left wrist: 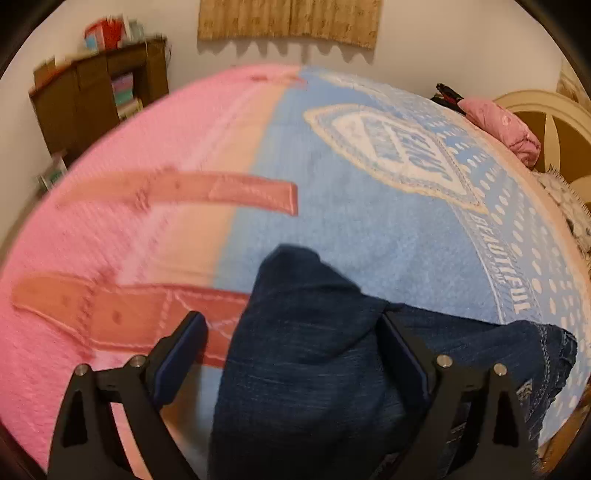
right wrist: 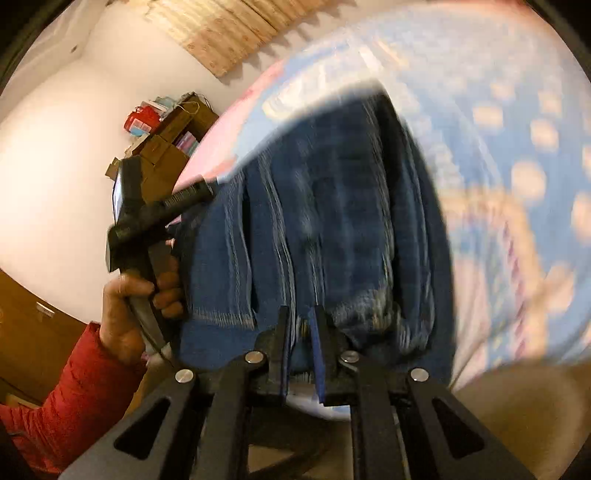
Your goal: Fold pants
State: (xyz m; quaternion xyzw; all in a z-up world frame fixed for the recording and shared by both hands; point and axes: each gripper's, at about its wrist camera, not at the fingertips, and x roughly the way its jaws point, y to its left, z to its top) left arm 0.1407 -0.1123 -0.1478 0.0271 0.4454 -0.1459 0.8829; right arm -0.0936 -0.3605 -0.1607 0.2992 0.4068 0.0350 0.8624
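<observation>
Dark blue denim pants point(left wrist: 310, 332) lie on a pink and blue blanket point(left wrist: 332, 206) on a bed. My left gripper point(left wrist: 291, 325) is open, its jaws wide apart on either side of a raised fold of the denim. In the right wrist view, my right gripper point(right wrist: 301, 321) is shut on an edge of the pants point(right wrist: 325, 221), which hang bunched and blurred in front of it. The left gripper's handle point(right wrist: 147, 221) shows there at the left, held by a hand in a red sleeve.
A brown wooden shelf unit point(left wrist: 96, 99) stands against the wall at the far left. A pink pillow point(left wrist: 502, 125) and a cream headboard point(left wrist: 546, 114) sit at the far right. A tan woven hanging point(left wrist: 291, 22) is on the white wall.
</observation>
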